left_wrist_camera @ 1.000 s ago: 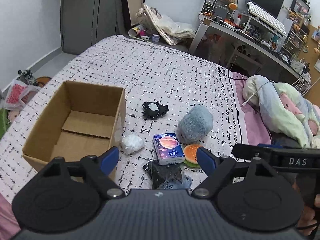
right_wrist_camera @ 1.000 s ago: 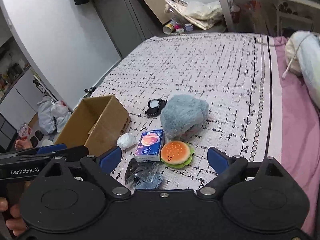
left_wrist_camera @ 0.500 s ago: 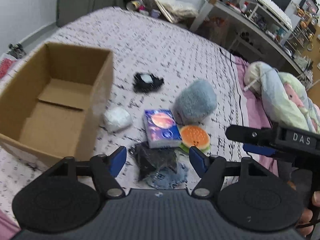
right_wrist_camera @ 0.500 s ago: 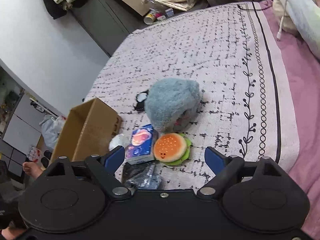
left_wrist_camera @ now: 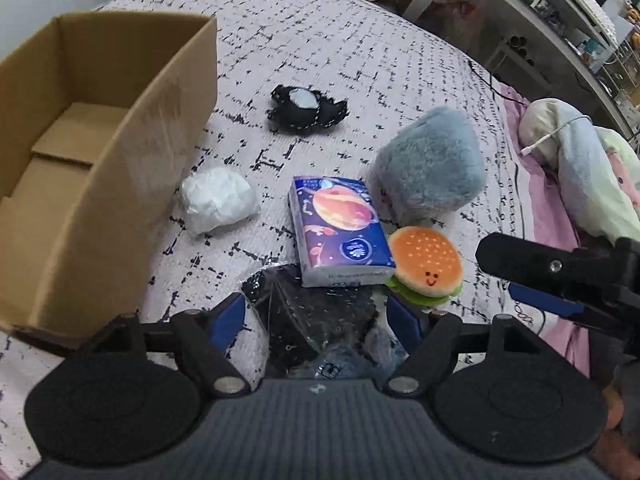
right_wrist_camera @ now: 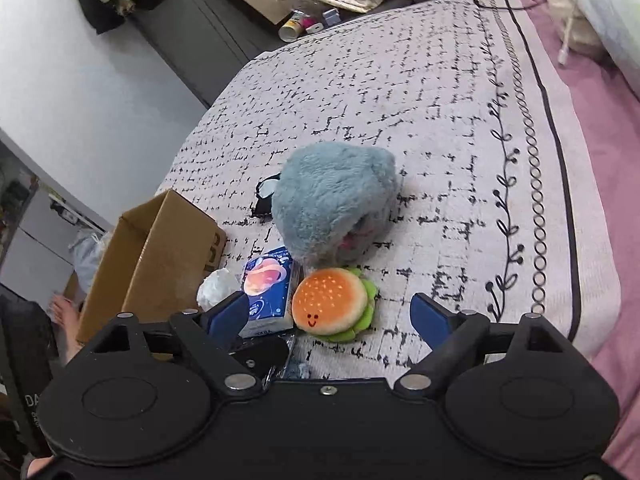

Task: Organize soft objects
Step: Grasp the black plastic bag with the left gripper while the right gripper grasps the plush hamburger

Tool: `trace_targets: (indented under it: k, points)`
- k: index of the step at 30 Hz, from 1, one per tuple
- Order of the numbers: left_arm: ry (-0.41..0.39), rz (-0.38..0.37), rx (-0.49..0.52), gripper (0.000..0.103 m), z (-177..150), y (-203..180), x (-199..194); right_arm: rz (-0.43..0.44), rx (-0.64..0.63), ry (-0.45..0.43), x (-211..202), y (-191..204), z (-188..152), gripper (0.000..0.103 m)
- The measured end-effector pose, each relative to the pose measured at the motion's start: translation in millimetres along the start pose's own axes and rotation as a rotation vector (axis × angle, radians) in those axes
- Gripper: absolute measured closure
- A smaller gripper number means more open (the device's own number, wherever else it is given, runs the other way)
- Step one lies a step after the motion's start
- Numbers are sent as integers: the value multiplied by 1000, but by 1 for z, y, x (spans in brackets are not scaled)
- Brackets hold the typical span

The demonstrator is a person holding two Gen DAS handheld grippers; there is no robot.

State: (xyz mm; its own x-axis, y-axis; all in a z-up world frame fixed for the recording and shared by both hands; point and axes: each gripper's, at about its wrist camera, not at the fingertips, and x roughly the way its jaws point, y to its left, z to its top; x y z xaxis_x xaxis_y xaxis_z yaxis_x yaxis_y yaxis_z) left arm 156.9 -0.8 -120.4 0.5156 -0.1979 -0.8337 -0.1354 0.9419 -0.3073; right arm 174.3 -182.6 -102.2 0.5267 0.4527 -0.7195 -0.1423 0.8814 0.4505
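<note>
Soft toys lie on the bed (left_wrist_camera: 360, 60) beside the box (left_wrist_camera: 120, 168). Your left gripper (left_wrist_camera: 316, 320) is opening around the black plastic bag (left_wrist_camera: 320, 312); your right gripper (right_wrist_camera: 332, 316) stands wide over the burger toy (right_wrist_camera: 332, 304).

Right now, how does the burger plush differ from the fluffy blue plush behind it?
The burger plush is small, flat and smooth, orange over green with a drawn smile; the fluffy blue plush is far bulkier, taller, shaggy and a plain grey-blue. The burger lies nearer the grippers. Both rest on the patterned bedspread, neither one gripped.
</note>
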Motion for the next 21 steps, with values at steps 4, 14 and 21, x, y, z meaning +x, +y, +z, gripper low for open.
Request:
trace_targets:
  k: [4, 14, 21]
  points:
    - [-12, -30, -32, 28, -4, 7, 1, -3, -6, 2, 9, 1, -2, 16]
    - [-15, -41, -65, 57, -5, 12, -10, -82, -32, -21, 24, -2, -6, 15]
    - [-71, -45, -59, 59, -6, 12, -33, -92, -48, -38, 39, -4, -9, 32]
